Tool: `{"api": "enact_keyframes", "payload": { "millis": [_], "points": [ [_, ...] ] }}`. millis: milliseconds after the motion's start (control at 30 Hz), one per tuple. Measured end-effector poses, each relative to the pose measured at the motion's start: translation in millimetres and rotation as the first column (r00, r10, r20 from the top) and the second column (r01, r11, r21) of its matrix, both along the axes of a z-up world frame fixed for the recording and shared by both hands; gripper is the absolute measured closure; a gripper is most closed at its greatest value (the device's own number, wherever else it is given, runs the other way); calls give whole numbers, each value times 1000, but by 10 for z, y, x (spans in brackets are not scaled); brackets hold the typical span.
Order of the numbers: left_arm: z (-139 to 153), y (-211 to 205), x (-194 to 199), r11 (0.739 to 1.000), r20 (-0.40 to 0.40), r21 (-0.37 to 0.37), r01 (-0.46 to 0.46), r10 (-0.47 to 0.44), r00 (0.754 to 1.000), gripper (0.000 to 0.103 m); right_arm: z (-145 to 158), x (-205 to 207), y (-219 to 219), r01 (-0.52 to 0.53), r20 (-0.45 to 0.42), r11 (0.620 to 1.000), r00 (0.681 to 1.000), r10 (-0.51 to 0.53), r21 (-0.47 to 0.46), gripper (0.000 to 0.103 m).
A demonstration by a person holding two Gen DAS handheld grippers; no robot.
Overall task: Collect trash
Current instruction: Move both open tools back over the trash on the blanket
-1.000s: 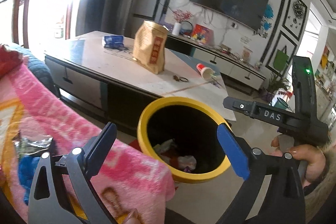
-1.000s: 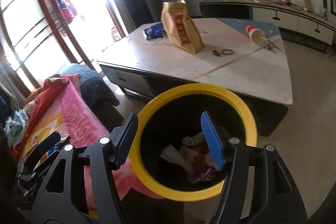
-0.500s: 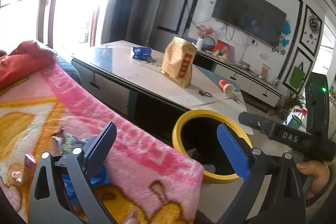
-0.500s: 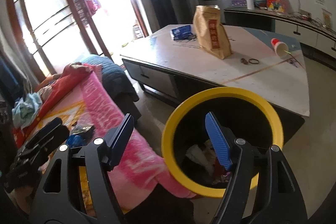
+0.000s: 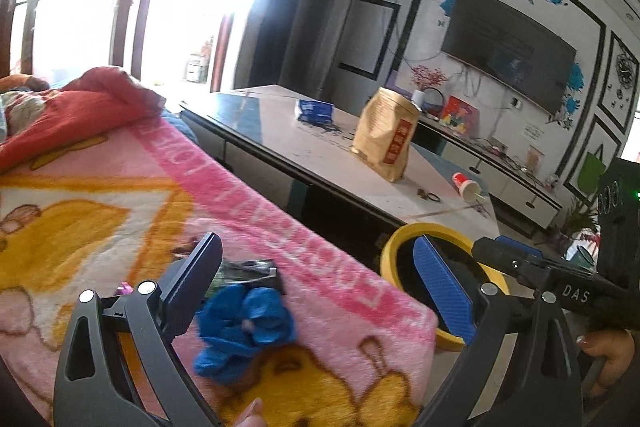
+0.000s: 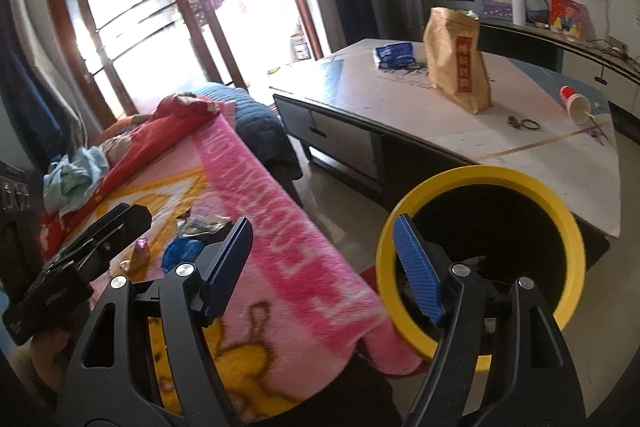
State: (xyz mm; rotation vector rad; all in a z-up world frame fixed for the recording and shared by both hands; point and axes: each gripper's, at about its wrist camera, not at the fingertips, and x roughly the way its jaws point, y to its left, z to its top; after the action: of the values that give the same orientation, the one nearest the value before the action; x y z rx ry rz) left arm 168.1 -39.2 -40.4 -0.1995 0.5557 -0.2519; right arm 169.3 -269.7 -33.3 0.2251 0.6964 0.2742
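A crumpled blue piece of trash lies on the pink blanket, with a dark shiny wrapper just behind it. My left gripper hangs open just above and in front of them, nothing between its fingers. My right gripper is open and empty too, over the blanket's edge. In its view the blue trash, the wrapper and a small pink wrapper lie left of its left finger. The yellow-rimmed bin stands on the floor to the right, with trash in its dark inside.
A low table behind the bin carries a brown paper bag, a blue packet and a tipped red cup. Red and blue bedding is piled at the blanket's far end. A hand holds the left gripper.
Both views have swung left, away from the bin and over the pink blanket. The blue trash and the wrapper have come into view under the left gripper. The right jaws stand a little wider.
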Motion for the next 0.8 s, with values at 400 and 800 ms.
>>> {"api": "enact_keyframes", "payload": {
  "millis": [400, 800],
  "points": [
    [-93, 606, -108, 991, -34, 16, -133, 134, 990, 9, -92, 117, 599, -112, -30, 994, 993, 111, -19, 39],
    [-313, 1039, -164, 975, -114, 38, -219, 222, 968, 9, -371, 242, 1158, -237, -122, 971, 965, 233, -22, 39]
  ]
}}
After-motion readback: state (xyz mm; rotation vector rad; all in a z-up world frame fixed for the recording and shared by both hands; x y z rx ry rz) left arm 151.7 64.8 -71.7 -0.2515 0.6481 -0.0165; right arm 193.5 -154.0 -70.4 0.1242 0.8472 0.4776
